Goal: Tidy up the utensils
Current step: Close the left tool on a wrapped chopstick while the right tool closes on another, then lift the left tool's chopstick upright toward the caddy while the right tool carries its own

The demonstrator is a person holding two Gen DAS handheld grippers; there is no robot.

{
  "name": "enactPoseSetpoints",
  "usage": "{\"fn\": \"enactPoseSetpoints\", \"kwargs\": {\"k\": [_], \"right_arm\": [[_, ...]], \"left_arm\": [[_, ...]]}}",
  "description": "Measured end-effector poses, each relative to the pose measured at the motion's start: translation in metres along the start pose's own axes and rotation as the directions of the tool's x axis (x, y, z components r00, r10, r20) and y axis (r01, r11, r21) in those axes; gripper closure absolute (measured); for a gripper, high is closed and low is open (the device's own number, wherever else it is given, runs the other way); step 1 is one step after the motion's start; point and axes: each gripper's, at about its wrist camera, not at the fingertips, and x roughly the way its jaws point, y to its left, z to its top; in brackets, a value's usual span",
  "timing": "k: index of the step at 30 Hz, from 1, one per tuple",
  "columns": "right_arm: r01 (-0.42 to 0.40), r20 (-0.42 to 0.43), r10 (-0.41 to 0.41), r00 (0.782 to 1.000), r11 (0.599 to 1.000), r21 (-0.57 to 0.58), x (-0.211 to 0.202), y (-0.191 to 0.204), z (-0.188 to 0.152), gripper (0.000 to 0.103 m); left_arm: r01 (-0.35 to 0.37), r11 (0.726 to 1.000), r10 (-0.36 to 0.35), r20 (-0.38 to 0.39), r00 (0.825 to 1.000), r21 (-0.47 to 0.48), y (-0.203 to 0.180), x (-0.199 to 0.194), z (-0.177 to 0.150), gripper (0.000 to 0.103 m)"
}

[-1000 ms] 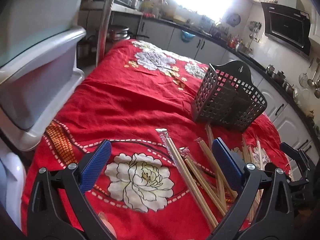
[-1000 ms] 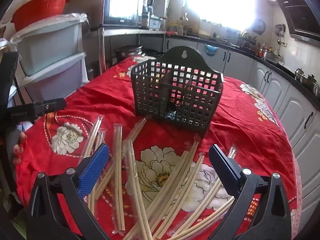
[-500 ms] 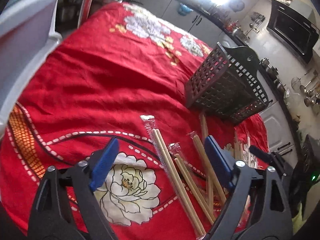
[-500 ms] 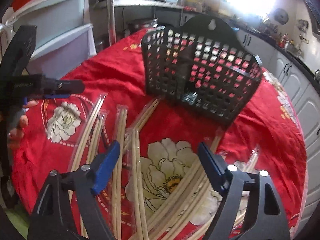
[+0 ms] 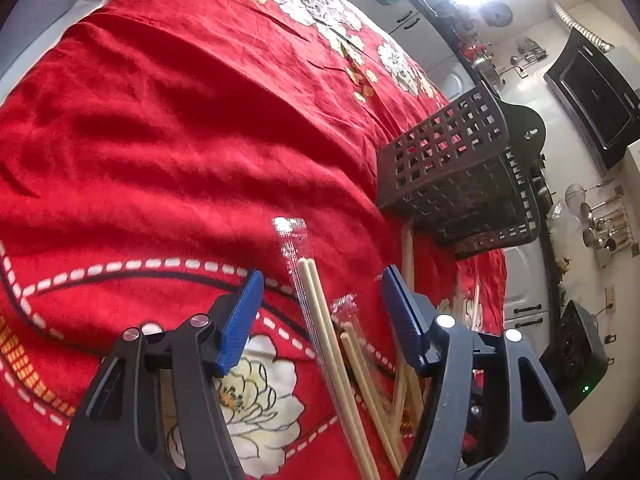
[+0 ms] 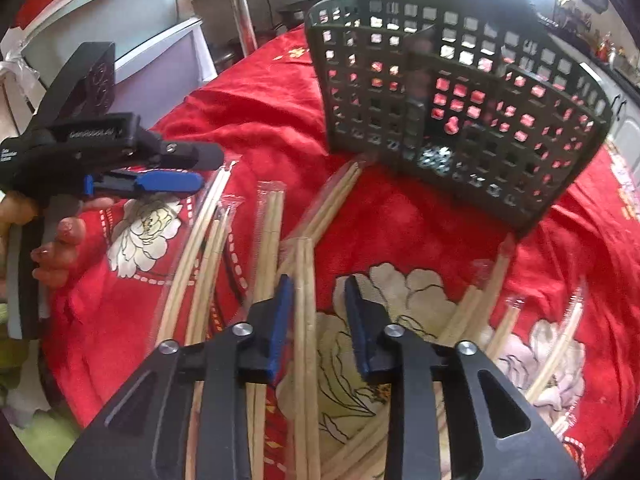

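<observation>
Several pairs of wrapped wooden chopsticks [image 6: 272,240] lie scattered on the red flowered tablecloth [image 6: 260,120]. A black lattice utensil basket [image 6: 460,92] stands behind them; it also shows in the left wrist view [image 5: 460,172]. My right gripper [image 6: 316,308] is low over the cloth, partly closed, with one wrapped pair [image 6: 304,280] between its blue pads, not clamped. My left gripper [image 5: 320,308] is open, low over another wrapped pair [image 5: 316,312]. The left gripper also shows in the right wrist view [image 6: 168,168].
Grey plastic storage drawers [image 6: 152,40] stand left of the table. Kitchen cabinets and a counter [image 5: 420,20] run behind it. A black range hood [image 5: 592,92] hangs at the right. The table edge falls away at the near left [image 6: 48,420].
Both grippers have dropped toward the cloth and moved forward. The right gripper's jaws have narrowed around one wrapped pair. The left gripper's jaws have also narrowed somewhat.
</observation>
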Motion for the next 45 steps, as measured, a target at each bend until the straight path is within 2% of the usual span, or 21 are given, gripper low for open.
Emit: {"fn": "enactPoseSetpoints", "kwargs": {"k": [4, 6, 14, 19, 22, 26, 33, 39, 45], "right_arm": [[-0.024, -0.016, 0.024, 1.000, 1.000, -0.006, 0.003, 0.001, 0.003, 0.083], [-0.031, -0.019, 0.031, 0.999, 1.000, -0.002, 0.007, 0.001, 0.006, 0.091], [-0.057, 0.000, 0.057, 0.998, 0.998, 0.029, -0.002, -0.011, 0.008, 0.092], [-0.057, 0.049, 0.055, 0.997, 0.997, 0.048, -0.019, -0.019, 0.009, 0.092], [-0.057, 0.069, 0.053, 0.996, 0.997, 0.056, -0.027, -0.023, 0.008, 0.092], [-0.060, 0.109, 0.051, 0.993, 0.996, 0.072, -0.042, -0.030, 0.005, 0.092], [-0.073, 0.205, 0.054, 0.977, 0.994, 0.085, -0.074, -0.030, 0.012, 0.092], [-0.071, 0.315, 0.038, 0.948, 0.993, 0.093, -0.110, -0.032, 0.016, 0.092], [-0.044, 0.413, 0.001, 0.911, 0.995, 0.094, -0.145, -0.035, 0.019, 0.092]], "left_arm": [[0.008, 1.000, -0.008, -0.007, 1.000, -0.003, 0.002, 0.007, 0.008, 0.055], [0.008, 1.000, -0.008, -0.011, 1.000, -0.005, 0.002, 0.010, 0.012, 0.059], [-0.048, 0.997, 0.050, -0.031, 0.998, 0.061, -0.005, 0.015, 0.017, 0.070], [-0.106, 0.989, 0.110, -0.030, 0.994, 0.108, -0.005, 0.016, 0.016, 0.094], [-0.084, 0.992, 0.087, -0.032, 0.996, 0.096, -0.002, 0.012, 0.016, 0.100], [-0.061, 0.990, 0.061, 0.001, 0.998, 0.124, -0.014, 0.001, 0.012, 0.100], [-0.021, 0.970, -0.007, 0.114, 0.993, 0.242, -0.062, -0.040, 0.018, 0.100], [0.002, 0.936, -0.071, 0.182, 0.981, 0.351, -0.109, -0.072, 0.018, 0.100], [0.049, 0.910, -0.139, 0.190, 0.972, 0.412, -0.141, -0.090, 0.017, 0.100]]}}
